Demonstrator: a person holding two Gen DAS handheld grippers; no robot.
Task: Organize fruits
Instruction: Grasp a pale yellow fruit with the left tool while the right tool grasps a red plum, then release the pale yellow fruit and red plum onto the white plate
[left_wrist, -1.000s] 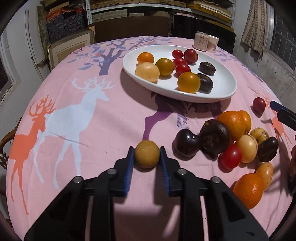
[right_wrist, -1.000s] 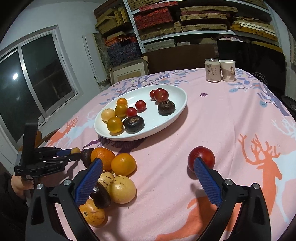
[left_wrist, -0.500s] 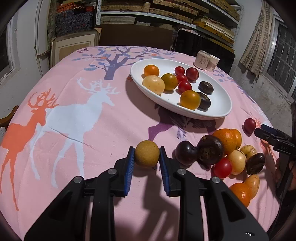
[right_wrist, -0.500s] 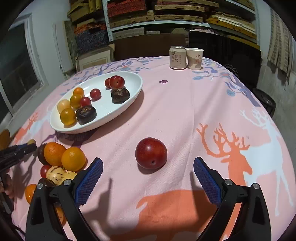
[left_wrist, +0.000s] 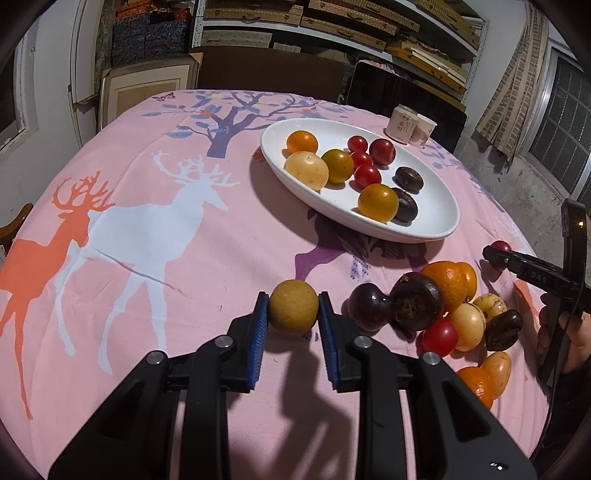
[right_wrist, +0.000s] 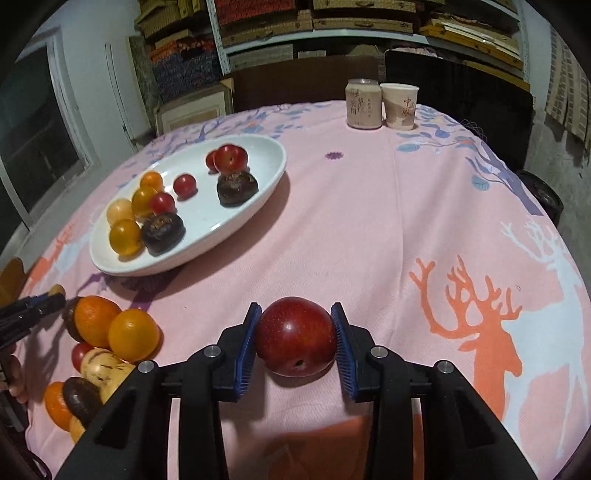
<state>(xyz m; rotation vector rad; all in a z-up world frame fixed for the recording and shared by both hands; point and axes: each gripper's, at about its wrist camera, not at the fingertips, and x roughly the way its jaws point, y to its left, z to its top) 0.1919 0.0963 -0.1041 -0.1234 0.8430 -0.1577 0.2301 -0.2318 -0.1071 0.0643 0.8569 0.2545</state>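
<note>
Two round fruits (left_wrist: 293, 311) between ribbed pads (left_wrist: 260, 340)

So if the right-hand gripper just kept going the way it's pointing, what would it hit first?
Probably the pink tablecloth just beyond the red plum that the right gripper already clamps; it points downward, and no fruit lies straight ahead.

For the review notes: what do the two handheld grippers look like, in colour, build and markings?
Both match: the left gripper and right gripper have black plastic bodies, silver round bolt heads at the joints and blue ribbed pads on the fingers. Seen from the left wrist, the right gripper carries small white lettering.
</note>
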